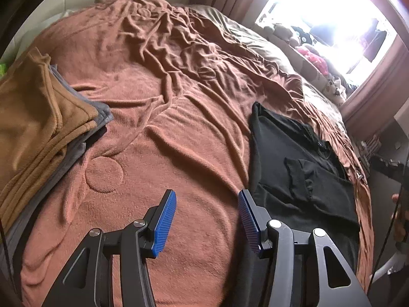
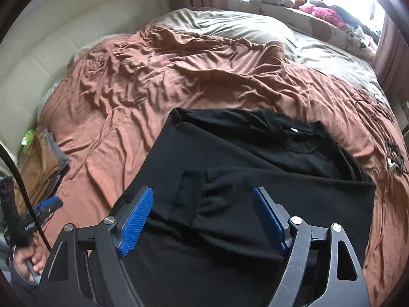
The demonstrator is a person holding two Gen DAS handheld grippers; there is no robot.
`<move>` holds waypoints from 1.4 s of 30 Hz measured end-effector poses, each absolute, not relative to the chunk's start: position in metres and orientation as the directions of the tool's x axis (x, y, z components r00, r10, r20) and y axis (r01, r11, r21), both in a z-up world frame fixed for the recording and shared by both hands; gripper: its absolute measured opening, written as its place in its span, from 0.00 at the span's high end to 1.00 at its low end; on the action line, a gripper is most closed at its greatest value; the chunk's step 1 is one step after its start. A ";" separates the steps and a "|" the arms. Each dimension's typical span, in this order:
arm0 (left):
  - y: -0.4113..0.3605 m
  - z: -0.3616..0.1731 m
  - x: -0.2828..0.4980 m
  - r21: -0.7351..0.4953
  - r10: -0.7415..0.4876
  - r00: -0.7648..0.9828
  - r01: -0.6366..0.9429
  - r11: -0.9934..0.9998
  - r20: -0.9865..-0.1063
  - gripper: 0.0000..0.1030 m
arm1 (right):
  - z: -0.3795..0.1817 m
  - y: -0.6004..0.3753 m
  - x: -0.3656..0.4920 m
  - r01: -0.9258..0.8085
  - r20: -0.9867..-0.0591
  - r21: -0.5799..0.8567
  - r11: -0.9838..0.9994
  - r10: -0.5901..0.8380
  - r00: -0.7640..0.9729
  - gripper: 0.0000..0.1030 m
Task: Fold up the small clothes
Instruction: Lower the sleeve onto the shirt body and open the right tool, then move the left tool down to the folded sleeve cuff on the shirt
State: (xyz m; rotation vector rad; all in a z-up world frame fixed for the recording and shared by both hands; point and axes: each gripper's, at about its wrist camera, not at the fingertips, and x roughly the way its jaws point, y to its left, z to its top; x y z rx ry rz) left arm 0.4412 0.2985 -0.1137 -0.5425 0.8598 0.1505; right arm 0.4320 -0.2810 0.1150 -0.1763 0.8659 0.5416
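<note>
A black T-shirt [image 2: 255, 179] lies partly folded on the brown blanket [image 2: 153, 81], collar toward the far side and a sleeve [image 2: 194, 192] laid across its middle. My right gripper [image 2: 203, 204] hovers over the shirt's near part, open, its blue pads [image 2: 135, 220] clear of the cloth. In the left wrist view the shirt [image 1: 294, 158] lies to the right. My left gripper [image 1: 207, 204] is open over bare blanket [image 1: 153, 128] at the shirt's left edge, nothing between its pads. It also shows at the left of the right wrist view, the left gripper [image 2: 48, 204] held by a hand [image 2: 25, 261].
A stack of folded clothes [image 1: 33, 117], tan on grey, sits at the bed's left edge. A beige duvet [image 2: 230, 25] covers the far side. Stuffed toys [image 2: 306, 2] line the window sill. Cables [image 2: 391, 153] lie near the right bed edge. A padded headboard [image 2: 38, 51] is at the left.
</note>
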 end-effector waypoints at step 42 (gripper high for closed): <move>0.085 -0.103 0.586 -0.144 -0.061 0.521 -0.121 0.982 -0.851 0.43 | -0.018 -0.638 0.346 -0.021 -0.659 0.425 0.905 0.325 0.678 0.35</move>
